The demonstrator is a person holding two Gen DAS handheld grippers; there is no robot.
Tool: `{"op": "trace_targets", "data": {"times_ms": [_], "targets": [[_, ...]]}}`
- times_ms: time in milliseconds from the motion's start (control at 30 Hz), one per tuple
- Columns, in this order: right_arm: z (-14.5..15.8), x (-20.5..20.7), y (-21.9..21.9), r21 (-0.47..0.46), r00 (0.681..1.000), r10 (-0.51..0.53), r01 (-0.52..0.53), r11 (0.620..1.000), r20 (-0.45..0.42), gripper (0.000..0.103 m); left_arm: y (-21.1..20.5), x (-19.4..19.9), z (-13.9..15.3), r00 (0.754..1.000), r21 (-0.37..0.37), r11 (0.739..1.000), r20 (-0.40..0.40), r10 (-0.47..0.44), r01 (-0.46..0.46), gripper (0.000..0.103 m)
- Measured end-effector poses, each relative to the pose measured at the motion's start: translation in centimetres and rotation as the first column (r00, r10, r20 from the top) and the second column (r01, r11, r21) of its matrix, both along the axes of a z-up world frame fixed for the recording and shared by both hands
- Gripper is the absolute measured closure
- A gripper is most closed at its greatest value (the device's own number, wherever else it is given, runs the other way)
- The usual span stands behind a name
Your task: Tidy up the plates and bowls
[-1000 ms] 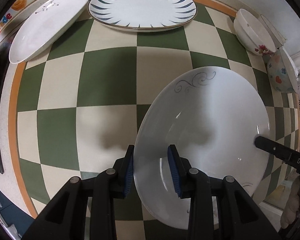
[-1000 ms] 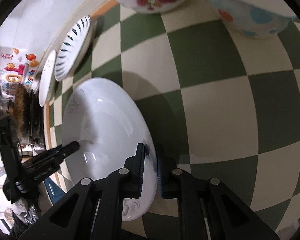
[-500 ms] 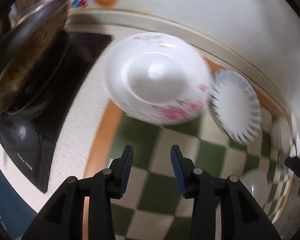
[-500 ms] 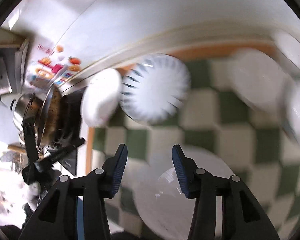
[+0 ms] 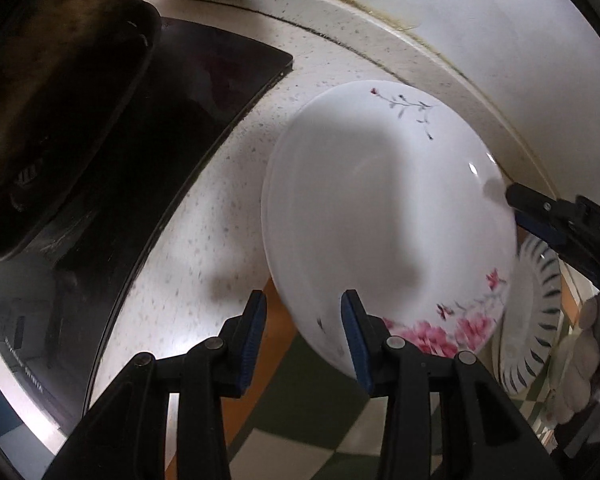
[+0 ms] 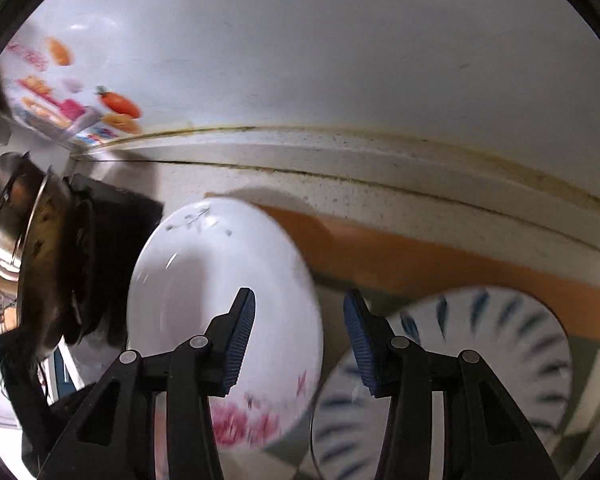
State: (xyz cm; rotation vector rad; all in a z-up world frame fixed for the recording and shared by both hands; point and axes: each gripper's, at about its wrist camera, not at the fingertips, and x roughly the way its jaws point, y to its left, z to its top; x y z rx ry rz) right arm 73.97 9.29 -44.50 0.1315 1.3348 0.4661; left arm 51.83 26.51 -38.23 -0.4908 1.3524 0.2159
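Observation:
A white plate with pink flowers (image 5: pixel 384 216) lies at the counter's left end beside the stove; it also shows in the right wrist view (image 6: pixel 220 280). My left gripper (image 5: pixel 304 336) is open with its jaws straddling the plate's near rim. My right gripper (image 6: pixel 300 340) is open, its jaws either side of the plate's right rim; its fingers (image 5: pixel 540 216) reach the plate's far right rim in the left wrist view. A white plate with dark blue stripes (image 6: pixel 480 364) lies just right of the flowered plate and also shows in the left wrist view (image 5: pixel 536 312).
A black stove top (image 5: pixel 148 168) with a dark pan (image 5: pixel 52 92) lies left of the plate. A steel pot (image 6: pixel 24 248) stands on it. The white wall (image 6: pixel 340 60) runs close behind the counter. The green-checked mat (image 5: pixel 300 400) with an orange border lies under the plates.
Both grippers left the plain white plate on the checked mat and swung left to the flowered plate by the stove. The right gripper went from shut on the plain plate to open.

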Motion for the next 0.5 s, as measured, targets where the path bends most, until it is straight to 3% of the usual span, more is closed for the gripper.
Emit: {"op": "trace_targets", "data": {"times_ms": [133, 233, 500], "targets": [[-2.3, 2.1, 0.7, 0.001, 0.999, 0.022, -0.022, 1.000, -0.025, 0.064, 1.0, 1.2, -0.6, 1.000, -0.003, 1.000, 0.007, 0.006, -0.006, 0.069], [-3.3, 3.1, 1.6, 0.011, 0.998, 0.041, -0.041, 0.999, -0.043, 0.082, 1.2, 1.9, -0.7, 1.000, 0.011, 1.000, 0.018, -0.002, 0.001, 0.077], [-3.2, 2.5, 1.5, 0.033, 0.996, 0.078, -0.077, 0.996, -0.034, 0.086, 2.8, 1.9, 0.0, 0.999, 0.020, 1.000, 0.048, 0.015, -0.016, 0.080]]}}
